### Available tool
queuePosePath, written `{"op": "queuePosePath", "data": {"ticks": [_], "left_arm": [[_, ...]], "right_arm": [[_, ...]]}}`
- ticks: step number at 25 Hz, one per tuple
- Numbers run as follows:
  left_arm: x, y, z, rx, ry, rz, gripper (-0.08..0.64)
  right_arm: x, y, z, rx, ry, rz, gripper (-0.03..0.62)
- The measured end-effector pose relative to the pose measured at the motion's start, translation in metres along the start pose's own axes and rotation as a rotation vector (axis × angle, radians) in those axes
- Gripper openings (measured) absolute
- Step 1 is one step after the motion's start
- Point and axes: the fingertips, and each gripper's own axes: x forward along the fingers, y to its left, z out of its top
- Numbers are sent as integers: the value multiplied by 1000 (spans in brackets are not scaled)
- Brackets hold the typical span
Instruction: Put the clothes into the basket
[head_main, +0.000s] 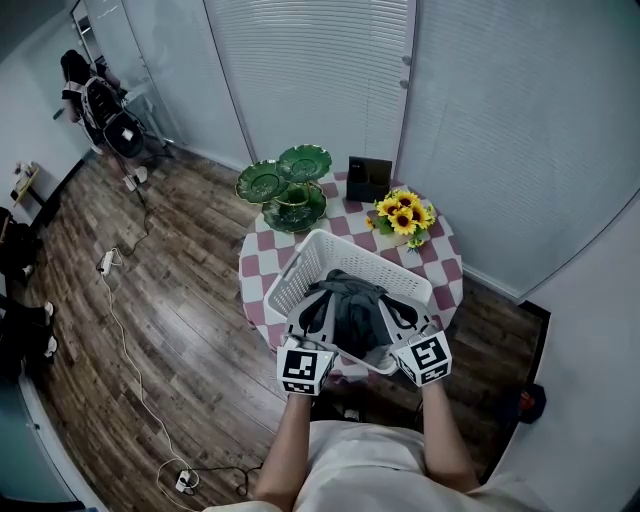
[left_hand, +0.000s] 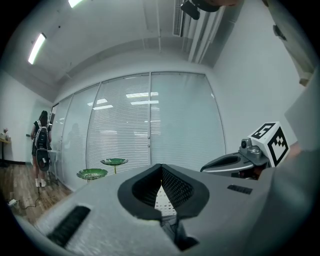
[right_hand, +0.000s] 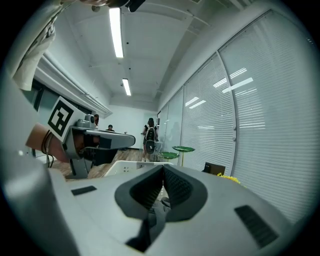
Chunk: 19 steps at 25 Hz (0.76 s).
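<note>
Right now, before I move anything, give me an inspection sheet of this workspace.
Surface: round table under a pink-and-white checked cloth, mostly occupied.
Job's things: white slatted plastic basket on the table's near side; dark grey clothes piled inside it.
Clutter: green leaf-shaped dishes on a stand, bunch of yellow sunflowers, small dark box.
Grippers: left gripper and right gripper both shut, at the basket's near rim by the clothes; cannot tell whether either pinches fabric.
Cables: white power strip and cable trailing across the floor.
Surroundings: brown wood-plank floor, glass walls with white blinds, a person with a backpack far off.
</note>
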Motion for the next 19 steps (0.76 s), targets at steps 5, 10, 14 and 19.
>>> {"op": "queuePosePath", "data": {"ticks": [5,10,14,19], "left_arm": [[-2,-2,-9,0,17,6,14],[-6,-5,-16,19,29,17,14],[-12,-2,-18,14,27,40,14],[-19,11,-15,-15,15,101,14]], "right_arm": [[0,-1,-2,6,6,-6,23],[2,-3,-5,10,32,-15,23],[5,5,-9,44,50,38,23],[3,7,-9,136,35,54,23]]}}
